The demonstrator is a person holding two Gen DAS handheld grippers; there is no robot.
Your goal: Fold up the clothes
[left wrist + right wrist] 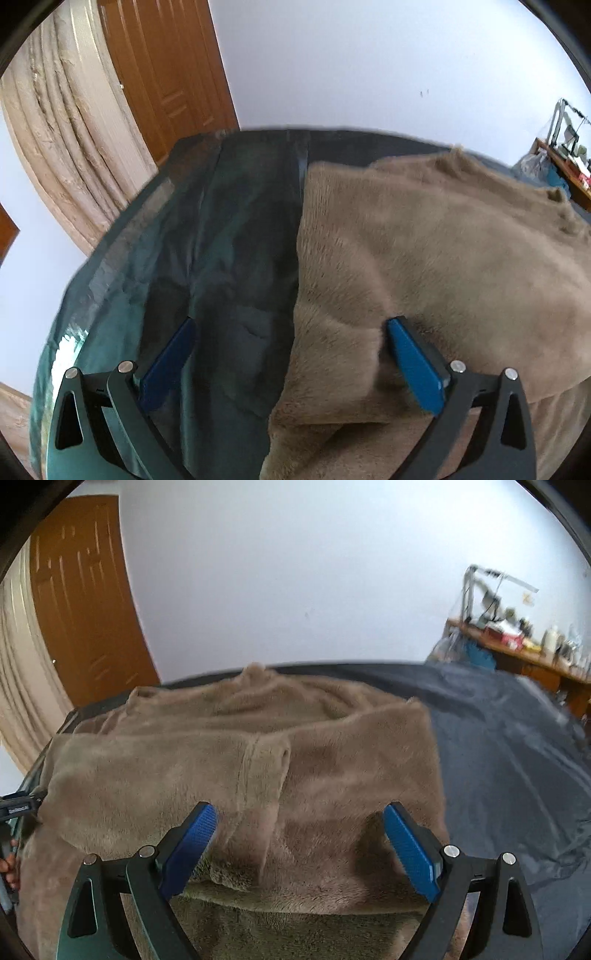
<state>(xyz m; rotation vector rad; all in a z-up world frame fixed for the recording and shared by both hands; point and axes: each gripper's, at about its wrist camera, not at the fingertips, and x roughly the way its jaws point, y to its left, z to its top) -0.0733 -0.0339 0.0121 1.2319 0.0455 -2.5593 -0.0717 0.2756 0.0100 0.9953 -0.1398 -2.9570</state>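
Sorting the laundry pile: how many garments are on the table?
1: a brown fleece spread over the table, near edge hanging off. Both tongs are open at that edge. Anything underneath would be hidden.

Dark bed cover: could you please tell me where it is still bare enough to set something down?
Bare dark bed cover runs between the fluffy brown garment and the beige curtain, under the open left claw. A wider patch lies past the garment towards the cluttered wooden desk. The middle is crowded.

Soft daylight, motion blur throughout; we note glare on the table edge [70, 338] (left view), fisheye-bent, dark-vignetted corners.
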